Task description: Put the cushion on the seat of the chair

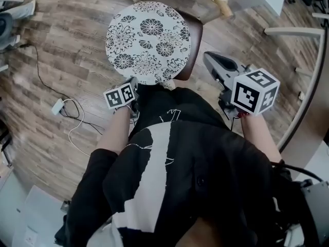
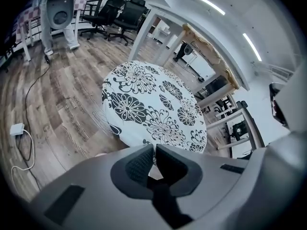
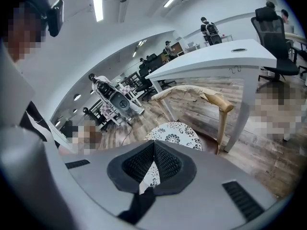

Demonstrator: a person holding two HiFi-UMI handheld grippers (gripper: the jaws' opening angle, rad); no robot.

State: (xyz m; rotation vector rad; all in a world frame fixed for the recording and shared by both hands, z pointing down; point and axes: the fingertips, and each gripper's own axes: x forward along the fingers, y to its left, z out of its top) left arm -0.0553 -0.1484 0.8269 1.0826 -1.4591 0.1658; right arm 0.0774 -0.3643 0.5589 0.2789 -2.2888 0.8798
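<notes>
Black ribbed pads on my left claw (image 2: 154,146) are pressed together, pinching the near edge of the cushion (image 1: 148,40). A pale sliver of it shows in the small gap behind the tips. My right claw (image 3: 154,145) is also closed, tip against tip, and has hold of nothing. It hangs off the right edge of the chair seat (image 1: 195,44), apart from the cushion, with its marker cube (image 1: 254,91) turned up toward my head.

Just beyond my left claw, the round cushion, white with black flowers, lies over the seat. It covers nearly all of it, and only a brown crescent of seat shows along the right edge. I cannot tell whether the cushion rests flat on the seat or is a little above it.

At the far edge of the seat stands the pale wooden chair back (image 3: 211,97), a curved rail on slim posts. To the left of the chair, a thin cable with a white adapter (image 1: 57,106) trails across the wood-plank floor (image 1: 67,50).

Farther off, a white desk (image 3: 216,61) stretches behind the chair back, and black office chairs (image 2: 124,13) stand at the far end of the room.
</notes>
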